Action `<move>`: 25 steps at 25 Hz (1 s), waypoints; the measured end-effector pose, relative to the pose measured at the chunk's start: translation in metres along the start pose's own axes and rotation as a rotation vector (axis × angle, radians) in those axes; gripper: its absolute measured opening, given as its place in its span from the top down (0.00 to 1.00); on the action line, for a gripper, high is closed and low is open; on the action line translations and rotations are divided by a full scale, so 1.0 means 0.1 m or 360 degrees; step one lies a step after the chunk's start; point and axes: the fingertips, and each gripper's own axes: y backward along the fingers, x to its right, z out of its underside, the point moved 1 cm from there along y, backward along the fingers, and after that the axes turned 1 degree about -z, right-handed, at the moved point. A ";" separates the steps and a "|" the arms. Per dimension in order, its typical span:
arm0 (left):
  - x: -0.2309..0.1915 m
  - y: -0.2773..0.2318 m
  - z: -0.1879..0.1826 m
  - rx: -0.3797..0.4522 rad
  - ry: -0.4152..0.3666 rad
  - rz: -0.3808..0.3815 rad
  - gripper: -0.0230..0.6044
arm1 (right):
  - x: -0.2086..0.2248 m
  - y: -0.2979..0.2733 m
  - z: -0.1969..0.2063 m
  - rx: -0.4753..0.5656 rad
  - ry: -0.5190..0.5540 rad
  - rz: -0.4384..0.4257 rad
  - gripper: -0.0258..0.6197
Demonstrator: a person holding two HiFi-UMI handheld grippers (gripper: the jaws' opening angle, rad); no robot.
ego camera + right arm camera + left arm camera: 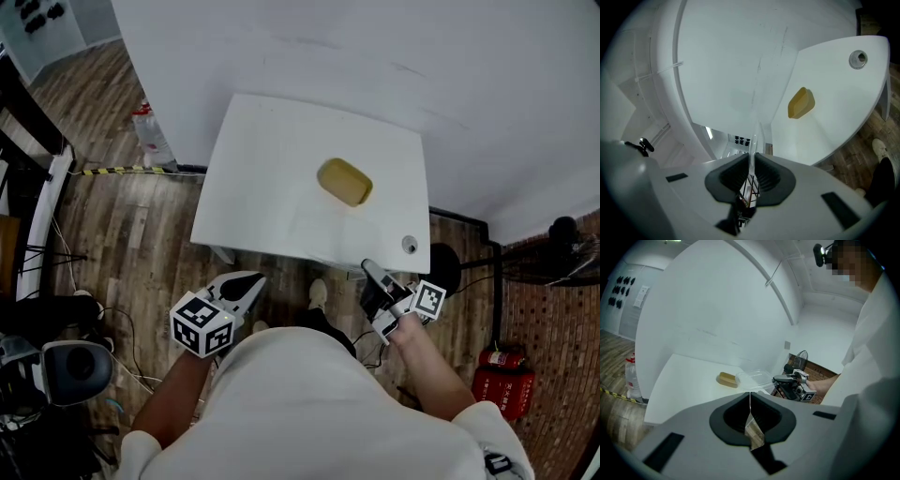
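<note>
Clear tray point(752, 378): a see-through plastic shell lying on the white table point(262, 187), just beside the yellow block and at the near edge, where the right gripper meets it.
Handling: probably very light, thin and springy – likely to flex or slip if squeezed mid-wall. The rim looks like the stiffest place to pinch.
Right gripper point(367, 269): turned on its side at the table's front edge. Its jaws are drawn together, and a thin clear sliver stands between them in its own view – this appears to be the tray's edge, seen end-on.
Left gripper point(253, 278): held off the table, low and in front of the person's torso. Its jaws are pressed together with nothing between them.
Yellow block point(344, 182): a rounded, soap-like bar lying flat near the table's middle, apart from both grippers.
Table hole point(409, 245): a small round grommet in the near right corner.
Surroundings: a wooden floor, a plastic bottle point(150, 131) by the wall and a red extinguisher point(497, 375) at the right.
</note>
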 end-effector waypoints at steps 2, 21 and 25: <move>0.03 0.11 0.04 0.0009 0.0000 0.0007 0.93 | -0.10 0.03 0.12 0.0002 0.0017 -0.0003 0.89; 0.08 0.27 0.19 0.0000 -0.0008 0.0014 0.93 | -0.25 0.04 0.34 0.0019 0.0065 -0.0038 0.89; 0.07 0.28 0.19 -0.0002 -0.0008 0.0012 0.93 | -0.25 0.02 0.34 0.0015 0.0068 -0.0043 0.89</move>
